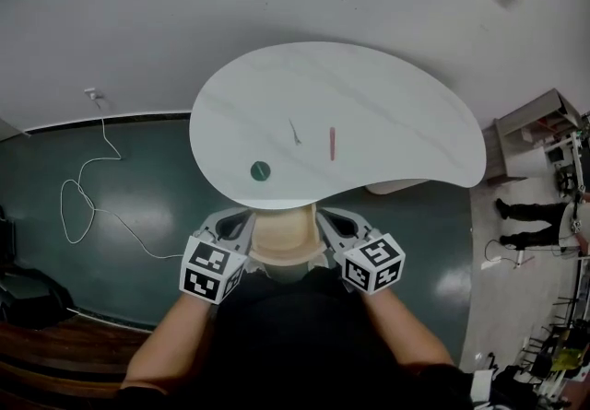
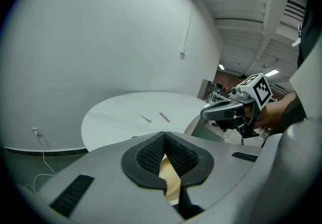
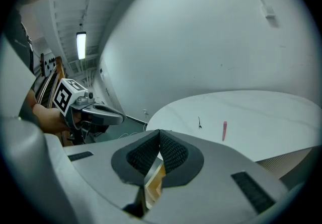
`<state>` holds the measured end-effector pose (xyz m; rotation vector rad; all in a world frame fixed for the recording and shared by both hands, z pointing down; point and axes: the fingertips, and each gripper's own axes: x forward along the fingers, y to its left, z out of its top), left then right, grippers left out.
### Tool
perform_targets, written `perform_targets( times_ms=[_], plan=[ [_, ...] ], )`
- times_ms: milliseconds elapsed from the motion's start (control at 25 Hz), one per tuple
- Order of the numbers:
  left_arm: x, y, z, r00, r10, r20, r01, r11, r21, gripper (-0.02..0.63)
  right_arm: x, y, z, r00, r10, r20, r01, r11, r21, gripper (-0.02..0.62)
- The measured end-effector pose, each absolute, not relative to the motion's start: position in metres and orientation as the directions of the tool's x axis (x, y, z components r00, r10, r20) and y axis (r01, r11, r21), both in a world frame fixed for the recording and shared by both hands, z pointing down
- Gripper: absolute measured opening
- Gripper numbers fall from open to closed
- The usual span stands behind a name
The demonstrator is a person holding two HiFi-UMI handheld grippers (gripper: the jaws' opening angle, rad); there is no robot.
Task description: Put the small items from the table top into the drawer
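Both left gripper [image 1: 241, 222] and right gripper [image 1: 330, 220], fingers squeezed together, flank the open drawer [image 1: 284, 240]; next we grab the red stick [image 1: 333, 143] ahead.

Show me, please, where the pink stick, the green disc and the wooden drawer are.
pink stick [image 1: 333, 143]: head view, middle of its length.
green disc [image 1: 260, 171]: head view, centre of its top.
wooden drawer [image 1: 281, 237]: head view, middle of its pale wood.
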<state>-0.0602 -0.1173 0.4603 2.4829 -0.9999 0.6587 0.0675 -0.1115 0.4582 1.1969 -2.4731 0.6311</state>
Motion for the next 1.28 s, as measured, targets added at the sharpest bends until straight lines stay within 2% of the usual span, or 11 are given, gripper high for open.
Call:
perform_targets(
  times_ms=[160,480,720,880,1000,1280],
  plan=[
    [-0.057,-0.127,0.468,0.610,-0.553,0.567,-0.743,-0.648,0.167,0.014,0.070,-0.130,0.463,-0.624,-0.624,0.471,-0.773,0.583,-0.252,0.002],
    [-0.062,-0.130,0.476,0.523,-0.625,0.580,-0.831,-0.526,0.183,0.014,0.039,-0.169,0.480,-0.721,-0.483,0.497,-0.650,0.720,-0.243,0.003],
    [-0.082,-0.116,0.483,0.430,-0.672,0.603,-0.893,-0.414,0.176,0.014,0.004,-0.192,0.543,-0.702,-0.367,0.610,-0.576,0.797,-0.183,0.003],
    [-0.100,-0.103,0.484,0.367,-0.701,0.611,-0.926,-0.339,0.167,0.014,-0.022,-0.204,0.580,-0.677,-0.311,0.667,-0.528,0.837,-0.146,0.056],
    [-0.108,-0.095,0.484,0.337,-0.714,0.614,-0.939,-0.299,0.169,0.014,-0.035,-0.218,0.601,-0.651,-0.298,0.699,-0.539,0.829,-0.149,0.084],
    [-0.122,-0.079,0.483,0.317,-0.725,0.611,-0.948,-0.268,0.174,0.014,-0.044,-0.239,0.625,-0.580,-0.326,0.746,-0.612,0.779,-0.137,0.086]
  ],
)
